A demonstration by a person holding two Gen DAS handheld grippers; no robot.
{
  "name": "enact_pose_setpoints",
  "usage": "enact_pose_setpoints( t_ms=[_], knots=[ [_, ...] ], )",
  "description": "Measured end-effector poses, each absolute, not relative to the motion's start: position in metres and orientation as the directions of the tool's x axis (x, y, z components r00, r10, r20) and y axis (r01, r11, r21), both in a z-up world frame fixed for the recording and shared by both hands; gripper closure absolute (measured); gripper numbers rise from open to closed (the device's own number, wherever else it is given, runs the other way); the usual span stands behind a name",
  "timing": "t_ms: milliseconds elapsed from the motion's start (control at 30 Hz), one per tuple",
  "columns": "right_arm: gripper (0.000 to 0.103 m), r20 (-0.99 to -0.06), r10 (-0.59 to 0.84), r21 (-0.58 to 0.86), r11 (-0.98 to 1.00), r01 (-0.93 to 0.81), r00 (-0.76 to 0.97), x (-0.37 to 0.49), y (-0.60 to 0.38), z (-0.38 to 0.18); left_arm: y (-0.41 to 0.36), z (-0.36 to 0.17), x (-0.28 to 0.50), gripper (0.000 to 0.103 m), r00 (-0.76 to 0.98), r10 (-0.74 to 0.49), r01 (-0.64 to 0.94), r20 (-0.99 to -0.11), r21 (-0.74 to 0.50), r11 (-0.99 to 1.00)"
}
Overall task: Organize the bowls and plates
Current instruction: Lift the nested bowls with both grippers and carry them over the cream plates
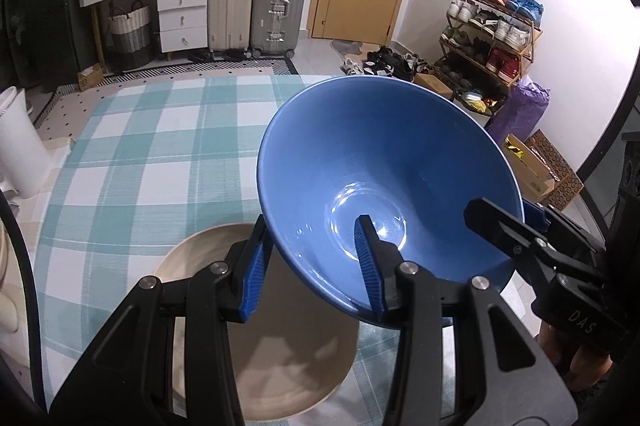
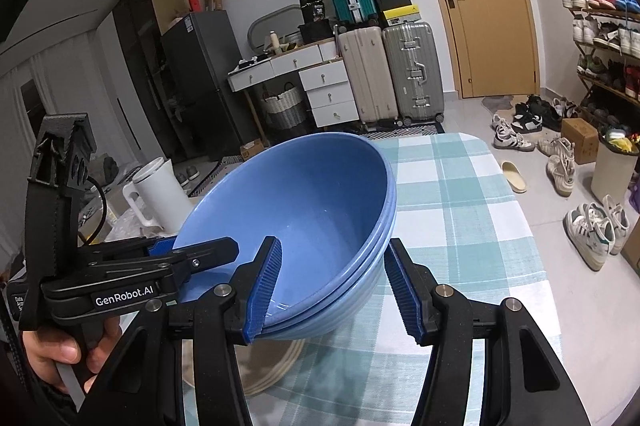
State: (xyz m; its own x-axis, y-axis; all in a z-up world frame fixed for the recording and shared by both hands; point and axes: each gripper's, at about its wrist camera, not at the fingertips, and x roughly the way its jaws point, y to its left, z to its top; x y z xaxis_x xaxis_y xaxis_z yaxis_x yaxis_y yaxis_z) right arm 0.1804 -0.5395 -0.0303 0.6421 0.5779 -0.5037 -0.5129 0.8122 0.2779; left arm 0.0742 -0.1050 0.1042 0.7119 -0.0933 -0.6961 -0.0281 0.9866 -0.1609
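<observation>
Two blue bowls [image 2: 320,226], nested one inside the other, are held tilted above the checked tablecloth [image 1: 152,145], clear of the beige plate [image 1: 280,346] that lies flat on the cloth directly beneath them. In the right wrist view a second rim is seen just under the first, so the load is judged to be a stack rather than a single bowl. The near wall of the stack is straddled by the left gripper [image 1: 316,266], one blue pad inside the bowl and the other against the outer wall, at a narrow setting that fits the thickness of the wall; the grip appears firm. The opposite side of the rim is taken by the right gripper [image 2: 332,290], with one pad inside and one outside, though a small gap seems to remain at the outer pad, so whether it is truly clamped cannot be told. A grip from two sides is probably chosen because a deep stack pinched at one edge alone would tip or slip. The hand [image 2: 68,350] holding the left tool is seen at the lower left of the right wrist view. Much of the cloth is left bare, and the stack is judged to be carried toward a resting place, possibly on the plate below.
</observation>
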Motion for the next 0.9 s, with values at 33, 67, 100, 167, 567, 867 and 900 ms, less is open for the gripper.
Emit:
enact_pose_setpoints(
  t_ms=[33,67,100,167,567,867,900],
  knots=[
    [0.047,-0.499,0.582,0.277,0.809,-0.519,0.642,0.178,-0.538,-0.029,-0.105,0.107,0.071,0.064,0.715,-0.089,-0.031,-0.693,-0.158,0.987],
    [0.047,-0.498,0.584,0.276,0.808,-0.521,0.641,0.177,-0.536,-0.028,-0.104,0.109,0.065,0.064,0.720,-0.084,-0.035,-0.689,-0.156,0.987],
    [0.047,-0.495,0.587,0.273,0.805,-0.526,0.641,0.175,-0.534,-0.026,-0.104,0.111,0.061,0.064,0.722,-0.081,-0.038,-0.687,-0.156,0.987],
    [0.047,-0.488,0.592,0.268,0.801,-0.535,0.641,0.170,-0.532,-0.024,-0.102,0.114,0.054,0.064,0.726,-0.075,-0.045,-0.684,-0.155,0.987],
    [0.047,-0.469,0.622,0.263,0.776,-0.573,0.627,0.153,-0.509,-0.019,-0.088,0.131,0.020,0.064,0.759,-0.015,-0.085,-0.651,-0.122,0.989],
    [0.047,-0.466,0.656,0.274,0.745,-0.608,0.594,0.143,-0.486,-0.024,-0.067,0.138,-0.012,0.064,0.770,0.055,-0.142,-0.635,-0.087,0.986],
    [0.047,-0.468,0.660,0.275,0.741,-0.613,0.588,0.141,-0.483,-0.026,-0.062,0.136,-0.014,0.064,0.770,0.059,-0.147,-0.635,-0.087,0.985]
  ],
)
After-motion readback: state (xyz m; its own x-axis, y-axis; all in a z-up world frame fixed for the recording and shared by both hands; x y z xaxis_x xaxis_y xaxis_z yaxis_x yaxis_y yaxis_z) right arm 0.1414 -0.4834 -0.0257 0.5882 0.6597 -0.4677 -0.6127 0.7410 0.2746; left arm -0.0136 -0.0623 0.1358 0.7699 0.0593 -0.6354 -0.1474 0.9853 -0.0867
